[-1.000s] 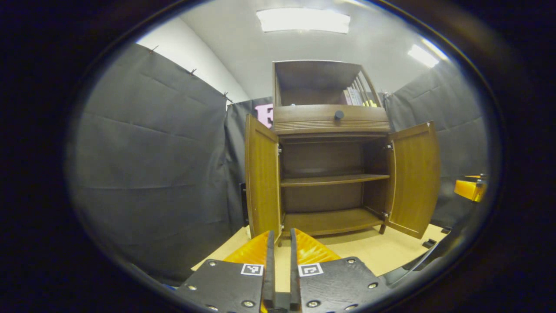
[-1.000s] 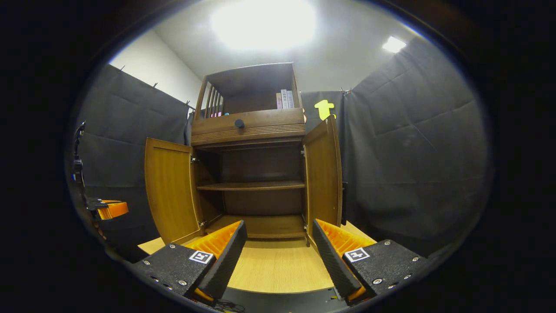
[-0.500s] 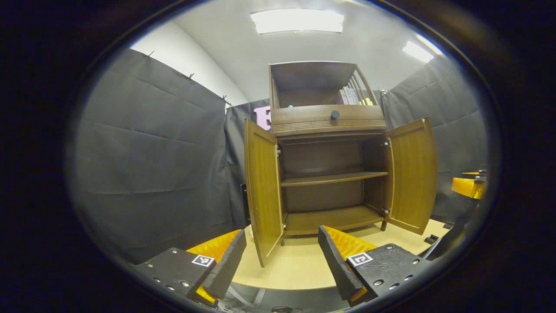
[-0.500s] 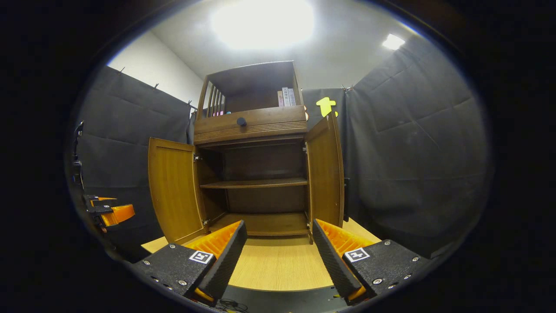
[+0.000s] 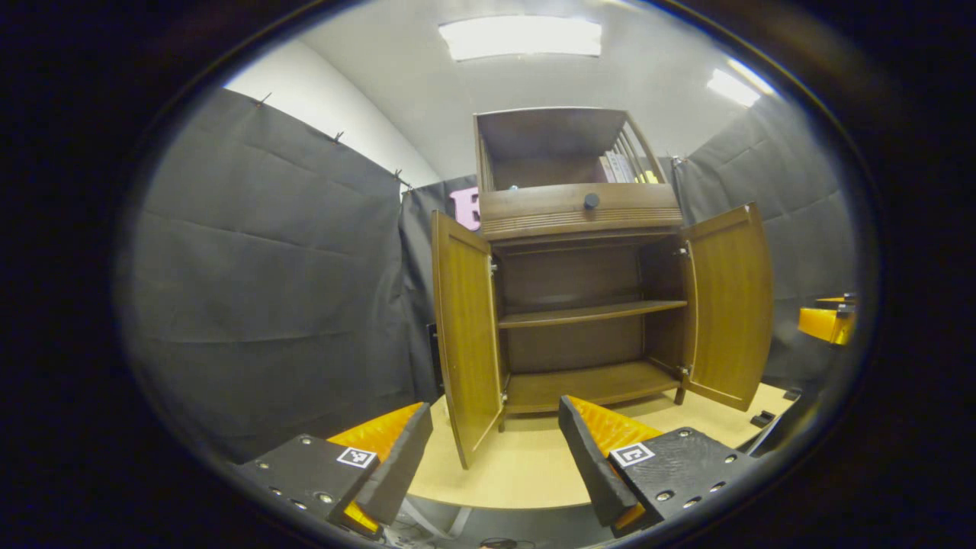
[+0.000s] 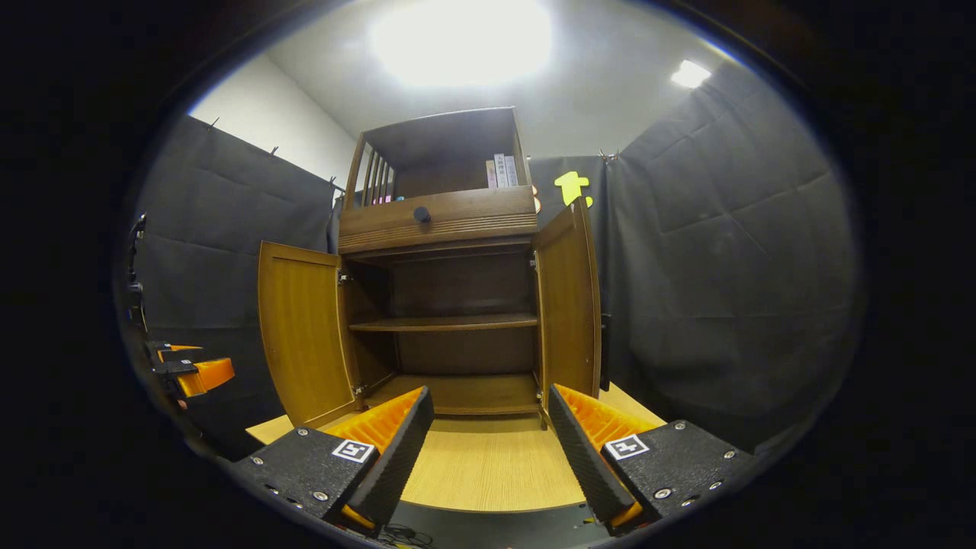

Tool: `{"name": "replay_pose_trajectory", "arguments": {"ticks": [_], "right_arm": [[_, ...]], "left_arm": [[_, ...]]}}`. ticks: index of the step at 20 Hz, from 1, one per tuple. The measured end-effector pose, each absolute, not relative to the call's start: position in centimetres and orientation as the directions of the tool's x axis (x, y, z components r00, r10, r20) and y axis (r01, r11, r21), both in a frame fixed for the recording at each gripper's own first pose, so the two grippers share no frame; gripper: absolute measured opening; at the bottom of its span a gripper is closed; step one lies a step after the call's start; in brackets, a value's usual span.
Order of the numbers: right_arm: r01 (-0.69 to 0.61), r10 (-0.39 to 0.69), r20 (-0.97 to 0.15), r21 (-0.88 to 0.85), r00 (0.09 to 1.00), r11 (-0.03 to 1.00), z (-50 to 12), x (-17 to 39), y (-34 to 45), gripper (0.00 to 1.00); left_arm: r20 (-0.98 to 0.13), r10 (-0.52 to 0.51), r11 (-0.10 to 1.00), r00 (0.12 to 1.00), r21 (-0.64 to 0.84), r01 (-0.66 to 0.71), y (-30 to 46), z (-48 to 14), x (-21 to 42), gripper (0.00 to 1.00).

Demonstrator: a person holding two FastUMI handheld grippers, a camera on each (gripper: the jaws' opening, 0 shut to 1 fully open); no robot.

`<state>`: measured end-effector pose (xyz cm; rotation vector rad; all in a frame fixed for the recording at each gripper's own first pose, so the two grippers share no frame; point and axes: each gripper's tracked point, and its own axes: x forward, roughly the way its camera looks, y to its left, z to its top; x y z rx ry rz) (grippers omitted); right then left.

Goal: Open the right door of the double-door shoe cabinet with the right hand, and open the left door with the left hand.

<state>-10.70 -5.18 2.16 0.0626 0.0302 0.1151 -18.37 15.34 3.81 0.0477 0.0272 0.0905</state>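
Left gripper [image 5: 492, 446] sits at the bottom of the left gripper view, fingers spread wide, holding nothing. Straight ahead of it, centre frame, stands the shoe cabinet [image 5: 583, 210]. Its left door [image 5: 463, 343] is swung out edge-on, lower edge between the fingers but apart from them; its right door [image 5: 728, 305] is flung wide at right of centre. Over to the right gripper view: right gripper [image 6: 488, 446] is at bottom centre, also wide and empty, with the cabinet again dead ahead. The tall doors stand upright, with bare brown shelves between them. Both doors look open, so the task seems done; each hand is nearer its own door.
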Motion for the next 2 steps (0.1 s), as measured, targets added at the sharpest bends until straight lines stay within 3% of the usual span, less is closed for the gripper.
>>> {"name": "replay_pose_trajectory", "arguments": {"ticks": [2], "right_arm": [[-0.114, 0.116, -0.029, 0.066, 0.993, 0.991, 1.99, -10.53, -5.21, 0.94]], "left_arm": [[-0.021, 0.095, 0.994, 0.995, 0.050, -0.094, 15.31, 3.95, -18.37, 1.00]]}}
